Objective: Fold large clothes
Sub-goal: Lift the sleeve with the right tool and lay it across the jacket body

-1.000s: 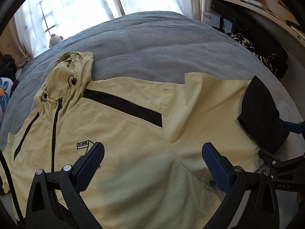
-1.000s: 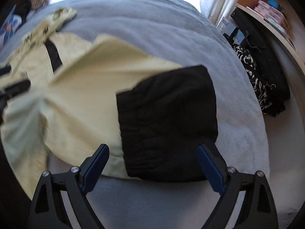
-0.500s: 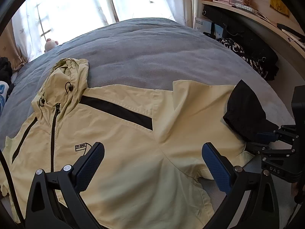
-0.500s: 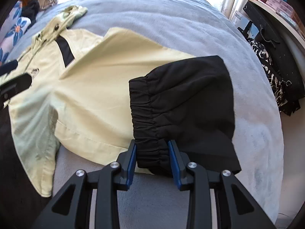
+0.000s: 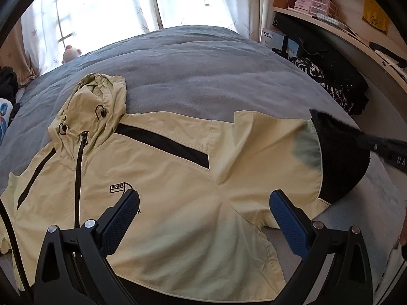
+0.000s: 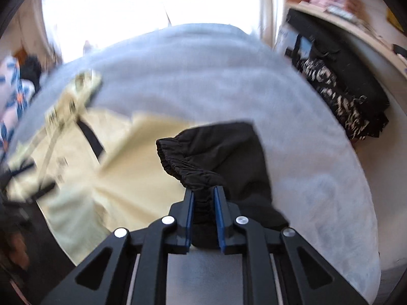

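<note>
A pale yellow hooded jacket (image 5: 165, 178) with black stripes lies front up on the grey bed (image 5: 203, 71), its hood (image 5: 101, 96) at the far left. My left gripper (image 5: 203, 211) hovers open above the jacket's lower front, nothing between its blue pads. The right sleeve ends in a black elastic cuff (image 6: 203, 157). My right gripper (image 6: 204, 195) has its jaws closing on that cuff, with the pads pressing the gathered fabric, and holds it raised off the bed. In the left wrist view the lifted cuff (image 5: 338, 157) is blurred at the right edge.
A heap of black and patterned clothes (image 5: 330, 84) lies beside the bed on the right, under a curved shelf (image 5: 343, 28) with small boxes. Curtains and a bright window (image 5: 101, 7) stand behind the bed. A small plush toy (image 5: 71, 53) sits at its far edge.
My right gripper went from wide open around the black cuff to closed on it, then lifted it off the bed. The left gripper rose a little and stayed open.
</note>
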`<state>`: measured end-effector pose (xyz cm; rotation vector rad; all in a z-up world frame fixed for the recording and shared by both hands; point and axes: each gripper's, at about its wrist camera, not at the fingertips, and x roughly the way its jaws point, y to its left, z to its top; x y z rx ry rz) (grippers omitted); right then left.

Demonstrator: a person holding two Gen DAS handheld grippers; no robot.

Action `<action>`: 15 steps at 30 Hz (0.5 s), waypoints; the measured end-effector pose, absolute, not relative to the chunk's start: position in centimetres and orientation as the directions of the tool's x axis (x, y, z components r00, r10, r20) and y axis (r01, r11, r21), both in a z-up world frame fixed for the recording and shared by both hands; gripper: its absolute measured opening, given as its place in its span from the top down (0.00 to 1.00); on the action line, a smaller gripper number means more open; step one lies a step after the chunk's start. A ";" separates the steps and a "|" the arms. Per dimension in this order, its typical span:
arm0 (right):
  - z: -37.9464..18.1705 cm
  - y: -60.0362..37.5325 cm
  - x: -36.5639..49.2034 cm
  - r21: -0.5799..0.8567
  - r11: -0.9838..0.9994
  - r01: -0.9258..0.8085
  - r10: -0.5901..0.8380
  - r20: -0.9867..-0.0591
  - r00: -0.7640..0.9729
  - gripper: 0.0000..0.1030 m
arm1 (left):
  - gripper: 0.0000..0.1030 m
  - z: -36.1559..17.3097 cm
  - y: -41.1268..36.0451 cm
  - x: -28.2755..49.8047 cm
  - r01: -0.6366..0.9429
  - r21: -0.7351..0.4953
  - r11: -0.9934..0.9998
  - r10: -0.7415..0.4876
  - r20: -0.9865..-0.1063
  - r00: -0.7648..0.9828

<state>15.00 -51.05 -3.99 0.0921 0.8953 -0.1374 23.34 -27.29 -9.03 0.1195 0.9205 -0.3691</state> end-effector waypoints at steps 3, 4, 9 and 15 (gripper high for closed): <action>-0.9 -51.9 15.0 0.070 0.967 0.244 -0.115 -0.738 0.665 0.87 | 0.02 -8.3 -27.2 22.8 0.370 -0.062 0.927 -0.275 -0.785 0.556; -0.2 -52.4 15.1 0.085 0.956 0.279 -0.132 -0.728 0.673 0.87 | 0.02 -8.1 -27.2 22.7 0.372 -0.064 0.926 -0.279 -0.781 0.558; 1.2 -55.8 14.5 0.245 0.866 0.435 -0.154 -0.699 0.699 0.87 | 0.02 -6.9 -26.6 22.0 0.387 -0.059 0.920 -0.292 -0.764 0.576; 1.3 -54.8 13.9 0.411 0.819 0.401 -0.014 -0.684 0.729 0.87 | 0.02 -5.4 -23.8 21.3 0.383 -0.066 0.921 -0.301 -0.744 0.597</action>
